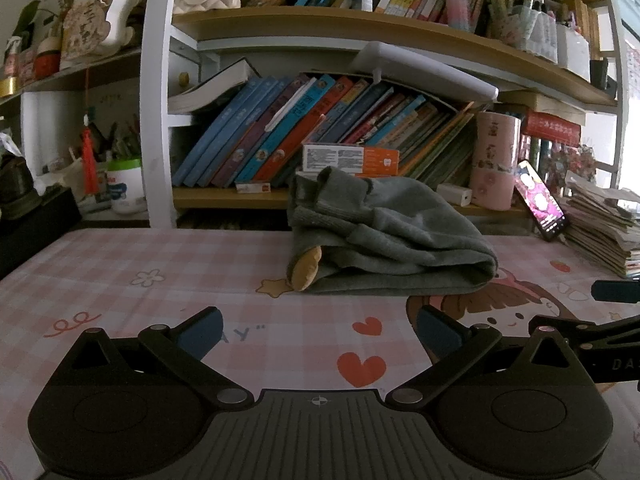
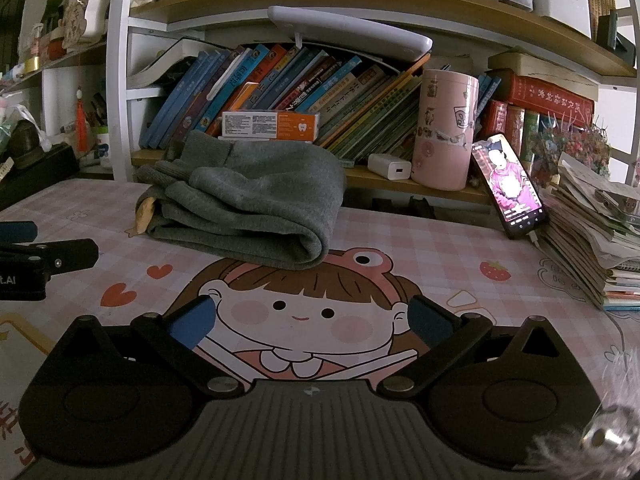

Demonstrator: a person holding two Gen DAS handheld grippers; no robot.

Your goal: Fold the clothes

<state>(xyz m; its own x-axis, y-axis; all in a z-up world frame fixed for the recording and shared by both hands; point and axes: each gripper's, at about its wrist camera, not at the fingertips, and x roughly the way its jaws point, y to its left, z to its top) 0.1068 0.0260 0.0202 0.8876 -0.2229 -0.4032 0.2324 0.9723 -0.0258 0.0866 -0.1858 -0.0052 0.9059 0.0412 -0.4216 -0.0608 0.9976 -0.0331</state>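
Two tools sit low over the bench and I have both spread wide with nothing between their blue pads: my left tool (image 1: 320, 330) hangs above the pink checked mat (image 1: 120, 264) with its red hearts, and my right tool (image 2: 310, 320) frames the cartoon girl's face printed on that mat. I can see the right tool's arm poking in at the right edge of the left view, and the left tool's arm at the left edge of the right view, so they are side by side and apart. Ahead of both, clear of the pads, lies the grey garment (image 1: 384, 236), folded into a thick, loosely stacked bundle on the far part of the mat, its rounded fold toward the right and a ribbed cuff lifted at the top back. A bit of tan fabric (image 1: 306, 272) peeps out at its left end. Just behind it an orange and white box (image 2: 272, 124) rests on the lower shelf in front of leaning books. To the right stand a pink cylinder (image 2: 444, 128), a lit phone (image 2: 510, 188) propped on edge, and a stack of papers (image 2: 592, 232).
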